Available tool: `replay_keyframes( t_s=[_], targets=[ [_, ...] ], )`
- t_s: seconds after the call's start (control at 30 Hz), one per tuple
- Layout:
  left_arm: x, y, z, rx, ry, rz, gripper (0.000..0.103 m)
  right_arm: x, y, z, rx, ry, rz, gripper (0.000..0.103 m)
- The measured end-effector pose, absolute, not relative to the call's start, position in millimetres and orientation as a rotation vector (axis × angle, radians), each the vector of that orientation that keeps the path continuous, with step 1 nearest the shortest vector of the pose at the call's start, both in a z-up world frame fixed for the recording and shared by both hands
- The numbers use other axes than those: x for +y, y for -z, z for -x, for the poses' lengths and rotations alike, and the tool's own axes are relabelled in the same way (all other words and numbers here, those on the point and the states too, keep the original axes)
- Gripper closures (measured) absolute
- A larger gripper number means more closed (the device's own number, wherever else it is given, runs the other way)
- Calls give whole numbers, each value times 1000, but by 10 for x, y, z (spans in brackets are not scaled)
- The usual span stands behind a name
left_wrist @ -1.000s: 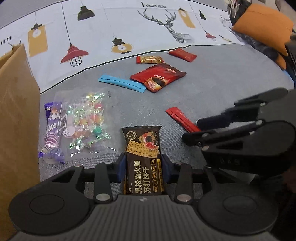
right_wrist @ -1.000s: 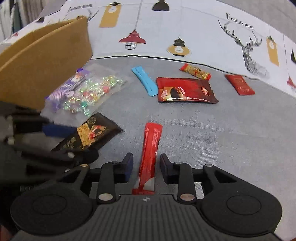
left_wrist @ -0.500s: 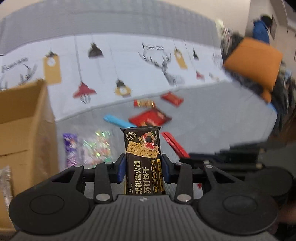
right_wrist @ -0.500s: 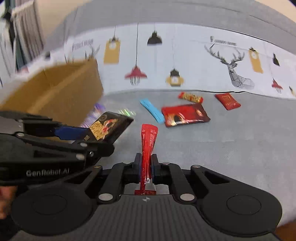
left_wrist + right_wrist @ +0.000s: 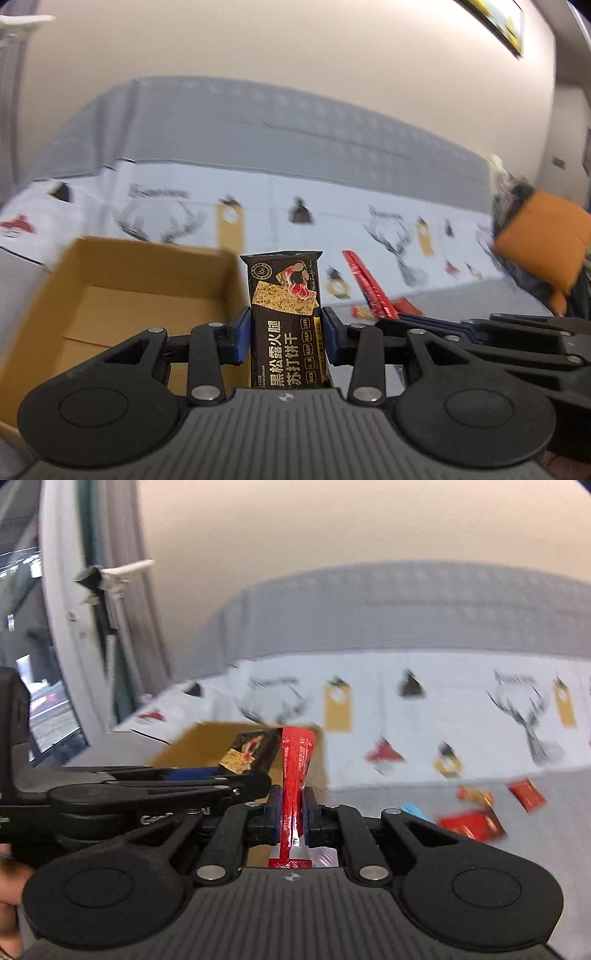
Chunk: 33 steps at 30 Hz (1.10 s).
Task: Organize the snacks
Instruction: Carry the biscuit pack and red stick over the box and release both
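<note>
Left fingers [image 5: 284,341] grip cracker packet [image 5: 284,317], right fingers [image 5: 292,818] red stick [image 5: 295,771], beside cardboard box [image 5: 122,291].

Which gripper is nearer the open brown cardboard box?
Left. The left gripper, shut on the dark cracker packet, is at the open brown cardboard box; the right gripper, holding the red stick sachet, sits farther right.
</note>
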State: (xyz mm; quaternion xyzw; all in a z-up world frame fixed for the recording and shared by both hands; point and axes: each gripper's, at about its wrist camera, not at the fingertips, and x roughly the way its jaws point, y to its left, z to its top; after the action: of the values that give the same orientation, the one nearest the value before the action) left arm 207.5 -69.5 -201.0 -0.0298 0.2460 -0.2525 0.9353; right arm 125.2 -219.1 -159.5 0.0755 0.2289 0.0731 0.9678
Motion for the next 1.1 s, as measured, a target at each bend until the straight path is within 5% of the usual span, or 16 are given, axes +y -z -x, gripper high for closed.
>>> replay_keyframes(
  t_s=[0.33,0.57,0.83,1.0,1.1],
  targets=[
    [-25,1862,-2198,347,292,11,60,-1538,1379,-1643,417,-249,-79,92],
    [135,2234,-2581,492,233,10,60,-1279,1801,-2010,541,-279,-86,92],
    [154,2965,-3136,878,250,-39,60,-1188,2411,-2308,703,-256,-116,92],
    [179,2948,-3175,885,244,-34,60,-1164,2601,-2393,743,-272,-104,92],
    [96,2938,-3166,878,234,-36,57,-1196,2604,-2403,732,-280,-110,81]
  ],
)
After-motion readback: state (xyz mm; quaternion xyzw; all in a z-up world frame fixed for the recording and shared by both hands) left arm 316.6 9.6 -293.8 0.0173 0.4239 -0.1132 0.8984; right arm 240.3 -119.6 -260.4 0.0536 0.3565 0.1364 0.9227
